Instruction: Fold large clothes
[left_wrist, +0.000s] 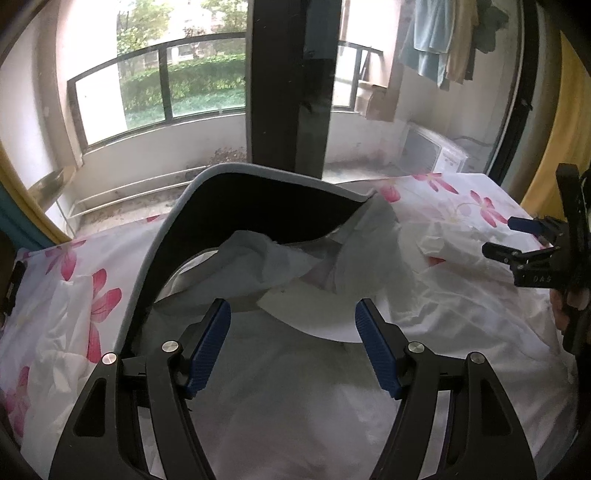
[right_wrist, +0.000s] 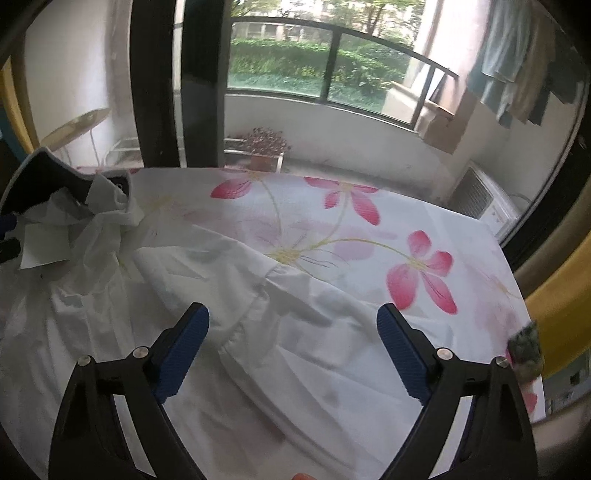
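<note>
A white shirt (left_wrist: 295, 387) lies spread on a bed with a pink-flowered sheet (left_wrist: 461, 206). Its collar (left_wrist: 332, 266) is crumpled around a white card insert, under a curved black board with a grey rim (left_wrist: 258, 206). My left gripper (left_wrist: 293, 314) hovers open just in front of the collar, nothing between its blue pads. My right gripper (right_wrist: 293, 312) stands open over the shirt's sleeve and shoulder seam (right_wrist: 258, 332), with the cloth below it and not pinched. It also shows at the right edge of the left wrist view, right gripper (left_wrist: 517, 240). The board (right_wrist: 48, 173) and collar sit far left in the right wrist view.
Beyond the bed's far edge stand a dark door frame (left_wrist: 284, 85) and glass onto a balcony with an air-conditioner unit (left_wrist: 436, 151), a potted plant (right_wrist: 266, 144) and hanging clothes (left_wrist: 436, 44). A yellow curtain (right_wrist: 557, 306) borders the bed's right side.
</note>
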